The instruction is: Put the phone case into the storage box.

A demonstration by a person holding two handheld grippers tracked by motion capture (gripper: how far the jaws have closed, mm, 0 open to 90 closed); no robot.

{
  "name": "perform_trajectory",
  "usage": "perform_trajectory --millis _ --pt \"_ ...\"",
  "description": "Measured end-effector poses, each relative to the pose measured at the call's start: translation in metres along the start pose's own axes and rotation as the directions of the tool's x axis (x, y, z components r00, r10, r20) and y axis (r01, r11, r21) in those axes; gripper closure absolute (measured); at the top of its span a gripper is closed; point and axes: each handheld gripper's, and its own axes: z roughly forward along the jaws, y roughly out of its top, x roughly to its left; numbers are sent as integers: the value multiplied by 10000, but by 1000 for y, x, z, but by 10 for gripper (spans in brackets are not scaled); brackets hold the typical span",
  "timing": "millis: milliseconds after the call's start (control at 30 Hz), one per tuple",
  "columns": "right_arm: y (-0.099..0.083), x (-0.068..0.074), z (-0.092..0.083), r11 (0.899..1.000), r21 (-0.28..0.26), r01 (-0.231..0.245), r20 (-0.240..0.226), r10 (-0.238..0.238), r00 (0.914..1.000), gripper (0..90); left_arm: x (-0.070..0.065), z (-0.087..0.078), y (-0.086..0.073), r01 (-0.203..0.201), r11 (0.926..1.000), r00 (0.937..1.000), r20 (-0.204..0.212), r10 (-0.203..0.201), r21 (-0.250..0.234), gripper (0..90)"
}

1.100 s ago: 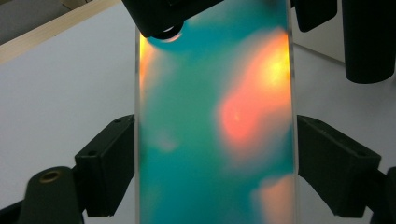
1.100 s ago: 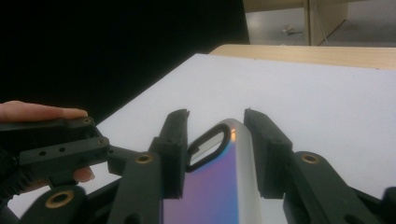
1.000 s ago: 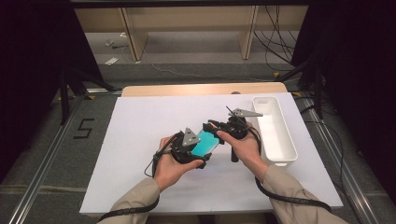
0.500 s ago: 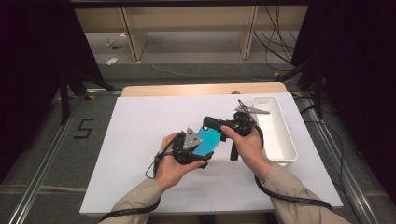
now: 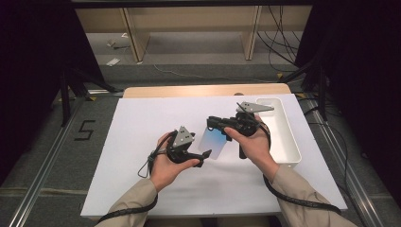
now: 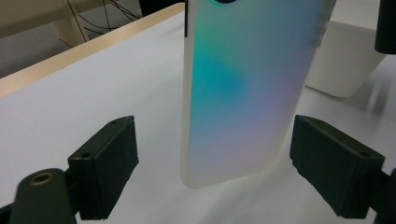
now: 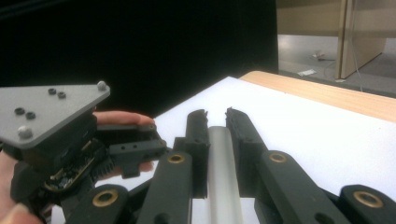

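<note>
Right hand-held gripper (image 5: 211,124) clamped on phone case's (image 5: 212,143) edge, left hand-held gripper (image 5: 206,155) open — case between its jaws

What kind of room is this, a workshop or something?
Probably a lab recording bench: a white-covered table framed by black curtains, cables on the floor, a taped number beside the table, and a person working a handheld gripper in each hand over a phone case.

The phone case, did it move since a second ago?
Yes. The phone case, pinched by the right tool, now stands more upright and has shifted toward the white tray, away from the left tool.
</note>
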Motion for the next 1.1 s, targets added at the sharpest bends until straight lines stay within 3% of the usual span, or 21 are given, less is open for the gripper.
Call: perform_trajectory --millis 367,600,933,1100 --pt "5 -4 -8 9911 651 1163 -426 -1137 9926 802 1 -3 -2 -136 9999 9995 280 136 22 134" --pt "6 -7 -13 9834 960 1540 -658 -1481 9868 801 1 -1 -3 -196 9993 9997 162 191 315 0" --pt "6 -7 -16 9757 1176 1848 -1044 -1729 9794 801 0 2 -5 -277 9987 9987 440 257 439 0" --pt "5 -7 -17 9720 1279 1973 -1271 -1813 9752 801 0 2 -5 -267 9990 9979 597 245 366 42"
